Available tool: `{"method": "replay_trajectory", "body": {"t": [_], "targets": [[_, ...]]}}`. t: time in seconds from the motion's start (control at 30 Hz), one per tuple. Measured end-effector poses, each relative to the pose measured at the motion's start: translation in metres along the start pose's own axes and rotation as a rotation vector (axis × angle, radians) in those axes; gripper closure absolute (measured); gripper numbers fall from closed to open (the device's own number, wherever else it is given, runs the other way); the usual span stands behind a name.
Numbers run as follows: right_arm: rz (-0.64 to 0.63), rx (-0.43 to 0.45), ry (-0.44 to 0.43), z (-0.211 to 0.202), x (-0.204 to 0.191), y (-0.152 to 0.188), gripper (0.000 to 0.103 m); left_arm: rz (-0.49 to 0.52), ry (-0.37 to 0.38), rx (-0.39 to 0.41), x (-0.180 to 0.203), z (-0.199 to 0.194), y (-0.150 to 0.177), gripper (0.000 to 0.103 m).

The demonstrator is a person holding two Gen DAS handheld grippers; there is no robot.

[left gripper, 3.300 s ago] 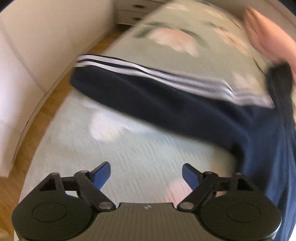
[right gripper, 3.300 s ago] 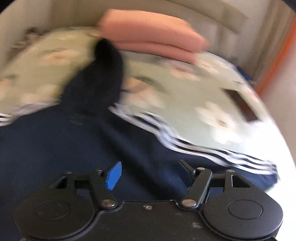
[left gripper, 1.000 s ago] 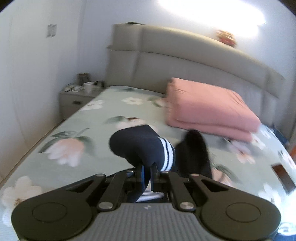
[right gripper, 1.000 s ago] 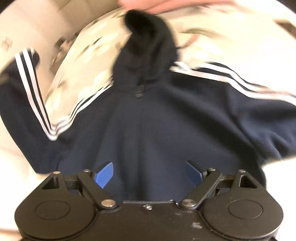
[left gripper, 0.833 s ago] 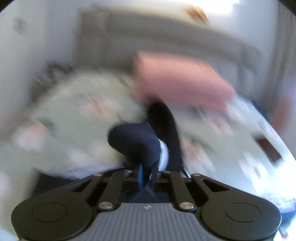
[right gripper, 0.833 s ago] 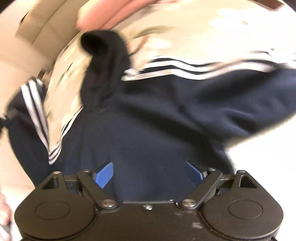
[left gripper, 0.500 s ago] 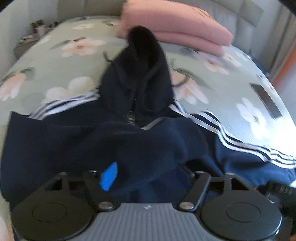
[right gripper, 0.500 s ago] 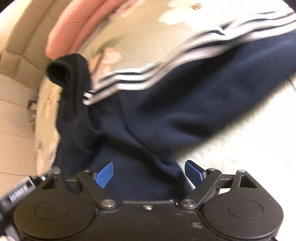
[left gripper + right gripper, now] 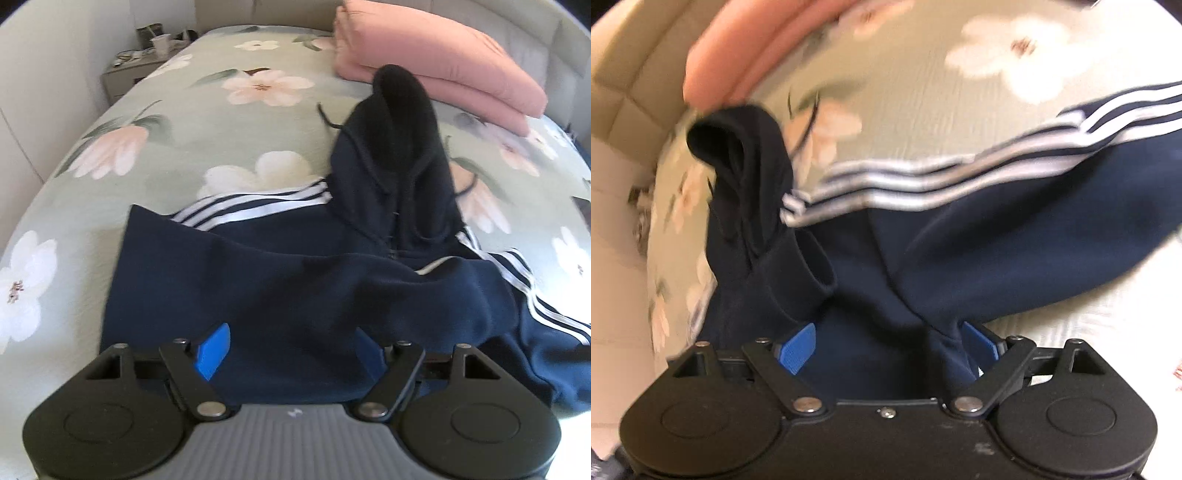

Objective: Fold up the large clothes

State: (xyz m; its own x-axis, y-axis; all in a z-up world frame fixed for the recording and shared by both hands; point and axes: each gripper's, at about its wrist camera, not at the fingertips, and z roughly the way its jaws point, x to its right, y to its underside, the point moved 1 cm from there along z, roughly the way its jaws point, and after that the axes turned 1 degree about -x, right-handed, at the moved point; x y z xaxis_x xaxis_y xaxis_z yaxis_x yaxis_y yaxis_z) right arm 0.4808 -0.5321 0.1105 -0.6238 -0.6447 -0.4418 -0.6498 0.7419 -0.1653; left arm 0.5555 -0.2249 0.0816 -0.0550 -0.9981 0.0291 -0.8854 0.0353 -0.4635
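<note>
A bed [image 9: 192, 147] with a green floral cover fills both views. The left wrist view is sharp and takes in its far end: a padded headboard [image 9: 554, 40], a folded pink quilt [image 9: 436, 62] against it, and at the far left a nightstand [image 9: 125, 74] with small clutter on top. The right wrist view is rolled and blurred; it shows only a smear of the quilt [image 9: 746, 48] and headboard [image 9: 631, 62] at upper left, but it does show the pale bare stretch of cover at lower right that the other camera misses.

The navy hoodie [image 9: 280, 280] with white stripes lies spread on the bed's near half, hood [image 9: 402, 147] pointing towards the quilt. From the left view, one sleeve [image 9: 388, 291] lies folded across the chest, its stripes hidden. The right view alone shows that sleeve's open cuff [image 9: 816, 266] and the other sleeve [image 9: 1015, 236] stretched out to the right, stripes along its upper edge.

The left gripper [image 9: 291, 350] hovers low over the body fabric, jaws wide and opening, pads clear of the cloth. The right gripper [image 9: 886, 347] also stands wide; a ridge of cloth rises by its right-hand pad [image 9: 980, 341], but whether they touch cannot be told.
</note>
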Motion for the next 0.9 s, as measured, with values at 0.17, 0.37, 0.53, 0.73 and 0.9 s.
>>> {"method": "replay_trajectory", "body": {"t": [0.17, 0.37, 0.53, 0.73, 0.9], "targets": [[-0.023, -0.122, -0.171, 0.053, -0.031, -0.006, 0.001, -0.029, 0.009, 0.012, -0.021, -0.003, -0.001, 0.027], [0.2, -0.075, -0.272, 0.121, -0.032, 0.001, 0.004, -0.015, -0.017, 0.046, -0.056, -0.01, 0.0, 0.026], [0.092, 0.177, -0.219, 0.074, -0.046, -0.004, 0.093, -0.052, -0.077, 0.064, -0.088, 0.01, -0.018, 0.026], [0.032, 0.462, -0.166, 0.001, -0.022, 0.008, 0.093, -0.101, -0.09, 0.048, -0.104, 0.035, -0.028, 0.025], [0.014, 0.319, -0.041, 0.05, 0.017, 0.015, 0.09, -0.071, -0.066, -0.018, -0.099, 0.064, -0.025, 0.026]]}}
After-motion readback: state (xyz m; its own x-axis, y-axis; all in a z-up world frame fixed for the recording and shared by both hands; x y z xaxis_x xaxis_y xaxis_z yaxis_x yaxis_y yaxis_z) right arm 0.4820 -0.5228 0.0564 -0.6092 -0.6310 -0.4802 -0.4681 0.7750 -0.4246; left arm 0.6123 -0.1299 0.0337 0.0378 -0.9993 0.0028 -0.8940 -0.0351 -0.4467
